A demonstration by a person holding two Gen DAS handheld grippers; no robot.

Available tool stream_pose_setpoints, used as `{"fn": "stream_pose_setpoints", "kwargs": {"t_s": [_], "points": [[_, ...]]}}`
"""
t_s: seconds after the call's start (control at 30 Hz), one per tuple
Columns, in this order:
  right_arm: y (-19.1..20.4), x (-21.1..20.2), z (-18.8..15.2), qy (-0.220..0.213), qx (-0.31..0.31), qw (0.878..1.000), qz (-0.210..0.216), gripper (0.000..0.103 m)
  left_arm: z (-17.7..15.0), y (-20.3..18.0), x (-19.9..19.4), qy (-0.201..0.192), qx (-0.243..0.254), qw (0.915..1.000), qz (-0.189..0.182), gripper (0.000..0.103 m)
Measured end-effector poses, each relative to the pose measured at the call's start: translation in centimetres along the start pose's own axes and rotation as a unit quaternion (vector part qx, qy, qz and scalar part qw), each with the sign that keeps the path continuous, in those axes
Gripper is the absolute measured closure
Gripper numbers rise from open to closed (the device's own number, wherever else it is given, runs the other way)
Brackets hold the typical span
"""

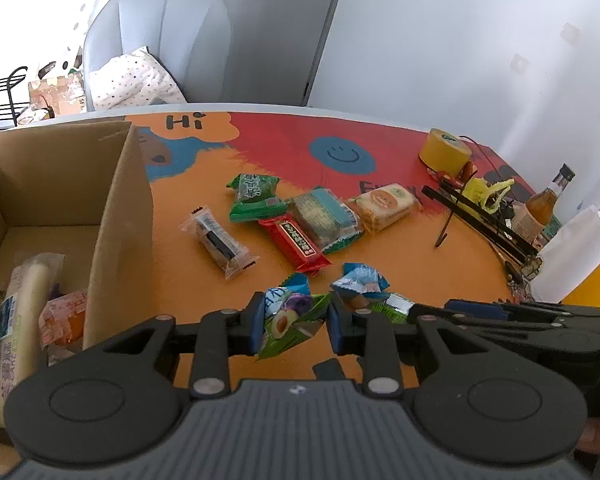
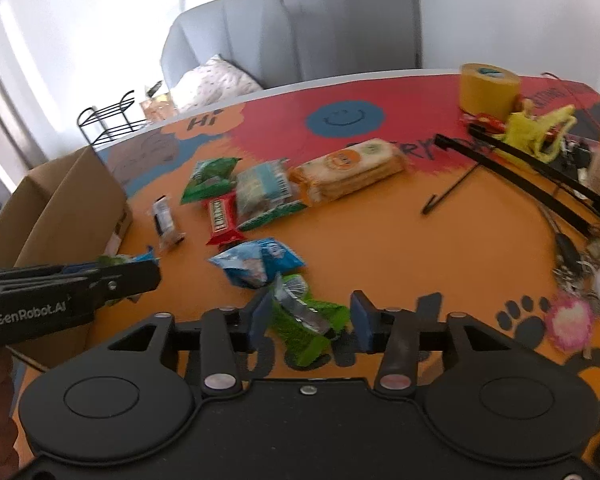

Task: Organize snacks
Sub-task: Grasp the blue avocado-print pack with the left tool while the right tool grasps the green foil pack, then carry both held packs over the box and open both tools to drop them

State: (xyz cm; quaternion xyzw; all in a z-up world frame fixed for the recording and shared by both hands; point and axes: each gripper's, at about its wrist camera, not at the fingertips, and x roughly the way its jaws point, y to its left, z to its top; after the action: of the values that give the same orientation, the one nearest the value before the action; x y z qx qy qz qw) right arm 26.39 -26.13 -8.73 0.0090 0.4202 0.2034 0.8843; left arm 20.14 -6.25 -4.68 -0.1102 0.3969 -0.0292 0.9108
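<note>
My left gripper (image 1: 296, 320) is shut on a green and blue packet with a plum picture (image 1: 286, 322), held above the orange table mat beside an open cardboard box (image 1: 116, 220). The box holds a long white packet (image 1: 24, 300) and an orange one (image 1: 64, 316). My right gripper (image 2: 310, 316) stands open around a green crinkled packet (image 2: 300, 320); its right pad is clear of the wrapper. A blue packet (image 2: 256, 264) lies just ahead of it. Farther out is a pile: green packet (image 1: 254, 196), red bar (image 1: 296, 244), clear-wrapped dark bar (image 1: 220, 242), blue-green crackers (image 1: 324, 216), orange crackers (image 1: 386, 204).
At the far right stand a yellow tape roll (image 1: 444, 152), a bottle (image 1: 540, 208), a white paper bag (image 1: 572, 252) and black strips with clutter (image 1: 480, 216). A grey chair with a dotted cushion (image 1: 160, 40) stands behind the table. A pink fluffy thing (image 2: 570, 324) lies near right.
</note>
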Motion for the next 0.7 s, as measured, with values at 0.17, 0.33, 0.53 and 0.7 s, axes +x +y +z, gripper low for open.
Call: {"fn": "stream_pose_setpoints", "kwargs": {"t_s": [0.17,0.33,0.53,0.7], "points": [[0.9,1.3,-0.3,0.003,-0.032,0.999,0.005,0.044,0.1,0.1,0.2,-0.004,0.005,1.0,-0.003,0.073],[1.2,1.8,-0.7,-0.003,-0.044,0.999,0.002,0.062,0.0,0.5,0.5,-0.004,0.005,1.0,-0.005,0.073],[0.6,1.1,-0.8,-0.012,-0.027,1.0,0.006,0.076,-0.2,0.6,-0.1,-0.019,0.008,0.9996,-0.017,0.073],[0.8,0.0,-0.6,-0.042,-0.018,0.999,0.013,0.076,-0.2,0.5,-1.3,-0.041,0.014,0.9988,-0.023,0.073]]}}
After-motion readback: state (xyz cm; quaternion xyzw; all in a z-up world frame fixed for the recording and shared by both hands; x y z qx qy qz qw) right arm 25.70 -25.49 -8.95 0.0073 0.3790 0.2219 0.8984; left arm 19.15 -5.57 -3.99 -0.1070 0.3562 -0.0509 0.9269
